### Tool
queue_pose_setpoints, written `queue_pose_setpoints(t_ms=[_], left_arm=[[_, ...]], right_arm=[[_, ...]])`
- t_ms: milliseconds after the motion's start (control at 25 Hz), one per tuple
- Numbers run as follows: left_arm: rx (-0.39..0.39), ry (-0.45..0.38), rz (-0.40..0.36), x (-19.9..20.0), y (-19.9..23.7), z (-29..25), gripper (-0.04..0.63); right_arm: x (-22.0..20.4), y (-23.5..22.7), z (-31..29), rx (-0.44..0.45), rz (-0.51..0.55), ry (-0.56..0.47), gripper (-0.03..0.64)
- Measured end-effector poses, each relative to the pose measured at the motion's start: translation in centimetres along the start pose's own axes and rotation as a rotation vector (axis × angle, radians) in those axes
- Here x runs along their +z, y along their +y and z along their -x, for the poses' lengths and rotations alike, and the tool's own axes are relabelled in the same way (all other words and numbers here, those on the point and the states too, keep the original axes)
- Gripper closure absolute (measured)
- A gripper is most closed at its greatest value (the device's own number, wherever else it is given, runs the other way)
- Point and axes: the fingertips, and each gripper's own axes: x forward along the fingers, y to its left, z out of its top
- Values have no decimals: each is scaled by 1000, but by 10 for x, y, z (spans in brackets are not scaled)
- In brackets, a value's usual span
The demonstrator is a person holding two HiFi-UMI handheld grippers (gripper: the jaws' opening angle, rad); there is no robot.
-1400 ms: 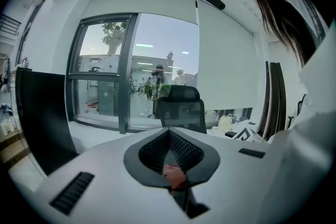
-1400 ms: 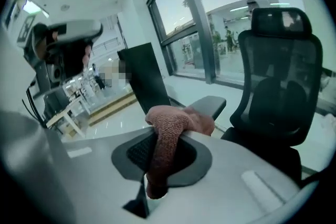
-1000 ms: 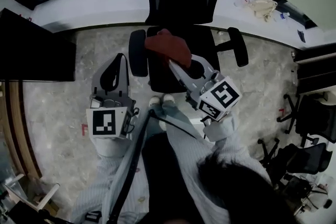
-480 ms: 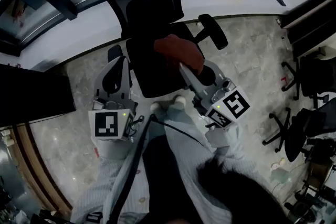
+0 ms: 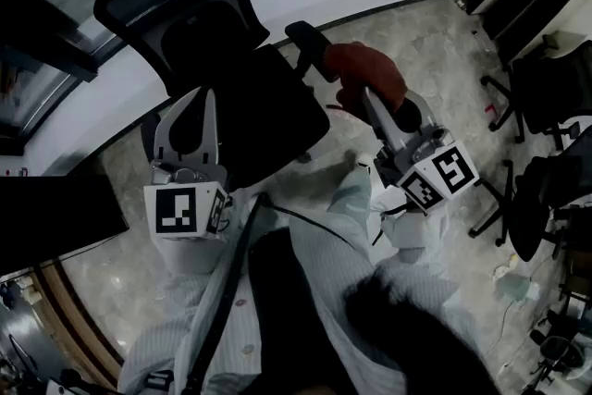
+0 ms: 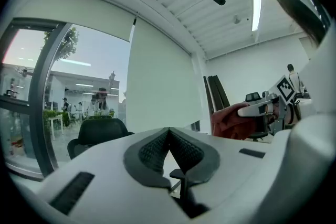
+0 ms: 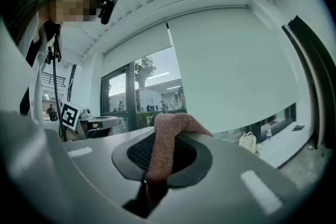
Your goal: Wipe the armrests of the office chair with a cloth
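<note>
A pale marbled floor runs under the black mesh-backed office chair (image 5: 264, 106). The right gripper (image 5: 368, 95) is clamped on a crumpled rust-red cloth (image 5: 363, 69), which sits just beside the near end of the chair's black padded armrest (image 5: 308, 43). The pad's length runs away from the jaws. The left gripper (image 5: 205, 97), jaws together on nothing, hovers at the chair's opposite side, farther off.

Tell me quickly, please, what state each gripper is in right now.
Left gripper: shut, nothing between its jaws.
Right gripper: shut on the red cloth.
</note>
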Motion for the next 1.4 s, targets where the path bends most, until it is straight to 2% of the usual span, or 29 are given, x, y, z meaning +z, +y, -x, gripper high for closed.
queue_pose_setpoints(t_ms=[200,360,440,600,800,920,1040,1240,1400], left_arm=[[85,19,10,0,-82,-76,592],[191,16,37,3,-144,-128,592],[251,15,64,7,-170,-141,592],[301,67,64,0,-215,-144,592],[378,86,72,-9,-211,-150,592],[409,83,102,-8,-214,-150,592],[443,105,106,-10,-214,-146,592],[517,169,151,-46,-197,-132,592],[565,231,196,-79,-188,-114,592]], right_arm=[[17,-112,30,83,-3,10,584],[26,-192,46,195,16,84,584],[24,-220,54,252,31,132,584],[4,-257,67,312,37,202,584],[-25,-263,31,362,33,249,584],[-36,-257,21,387,33,273,584],[-58,-255,0,433,28,328,584],[-145,-247,-61,487,140,488,584],[-229,-241,-105,487,267,628,584]])
